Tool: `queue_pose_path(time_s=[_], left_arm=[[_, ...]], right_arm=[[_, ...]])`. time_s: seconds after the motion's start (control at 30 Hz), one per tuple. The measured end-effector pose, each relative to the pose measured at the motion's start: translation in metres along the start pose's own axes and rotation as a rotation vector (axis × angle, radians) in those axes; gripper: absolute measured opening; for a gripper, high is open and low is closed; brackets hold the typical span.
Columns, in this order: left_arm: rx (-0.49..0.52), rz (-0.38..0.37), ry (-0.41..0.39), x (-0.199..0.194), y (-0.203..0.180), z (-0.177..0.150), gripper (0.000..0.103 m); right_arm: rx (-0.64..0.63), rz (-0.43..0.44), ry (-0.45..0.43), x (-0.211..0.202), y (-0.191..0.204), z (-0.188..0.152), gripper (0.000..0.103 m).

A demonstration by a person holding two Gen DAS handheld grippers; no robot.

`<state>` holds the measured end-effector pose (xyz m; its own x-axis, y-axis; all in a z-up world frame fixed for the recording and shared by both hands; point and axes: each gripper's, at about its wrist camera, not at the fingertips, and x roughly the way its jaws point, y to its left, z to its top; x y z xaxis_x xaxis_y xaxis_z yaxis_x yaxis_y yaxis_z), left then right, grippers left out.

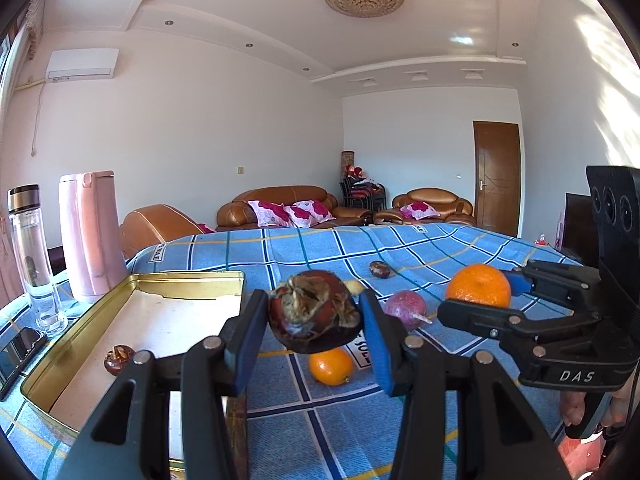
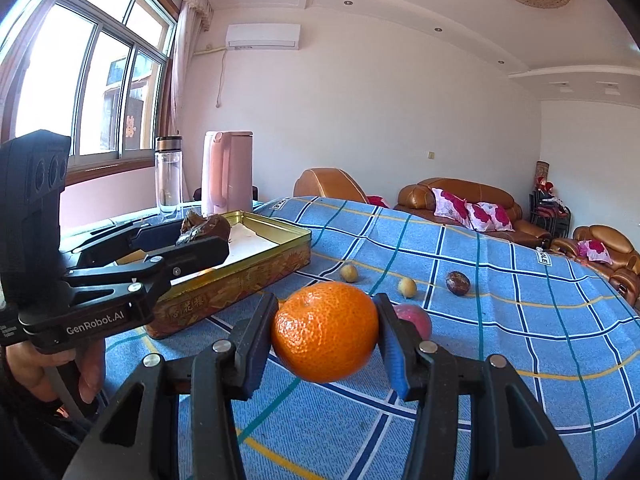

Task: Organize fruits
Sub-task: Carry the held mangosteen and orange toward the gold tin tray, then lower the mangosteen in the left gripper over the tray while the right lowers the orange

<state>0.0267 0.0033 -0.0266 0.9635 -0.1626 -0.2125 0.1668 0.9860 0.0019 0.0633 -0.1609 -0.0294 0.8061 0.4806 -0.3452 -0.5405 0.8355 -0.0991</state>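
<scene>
Left gripper (image 1: 314, 316) clamping brown fruit (image 1: 314, 310), right gripper (image 2: 326, 332) clamping orange (image 2: 326, 332). Could slip from pads before reaching tin (image 1: 188, 278) at ten o'clock.

We read "DAS" on the black body of the right gripper (image 1: 478, 294) in the left wrist view, and "GenRobot.AI" on the left gripper (image 2: 206, 236) in the right wrist view. White patches on the blue checked cloth (image 1: 400, 248) carry partly legible letters like "SOLE". Gold characters on the tin (image 2: 240, 284) are unreadable.
</scene>
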Motion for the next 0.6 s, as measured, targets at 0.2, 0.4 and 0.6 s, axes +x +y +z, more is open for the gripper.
queue_pose_path(time_s=[0.2,0.4,0.6], left_arm=[[-0.014,0.037,0.006,-0.001,0.015,0.004,0.048],[-0.024,0.061,0.003,-0.004,0.024,0.007,0.048],[-0.024,0.12,0.003,-0.007,0.034,0.01,0.048]], right_arm=[[-0.031,0.031,0.0,0.01,0.013,0.016,0.05],[-0.049,0.064,0.003,0.022,0.025,0.029,0.05],[-0.064,0.097,-0.002,0.032,0.035,0.044,0.05]])
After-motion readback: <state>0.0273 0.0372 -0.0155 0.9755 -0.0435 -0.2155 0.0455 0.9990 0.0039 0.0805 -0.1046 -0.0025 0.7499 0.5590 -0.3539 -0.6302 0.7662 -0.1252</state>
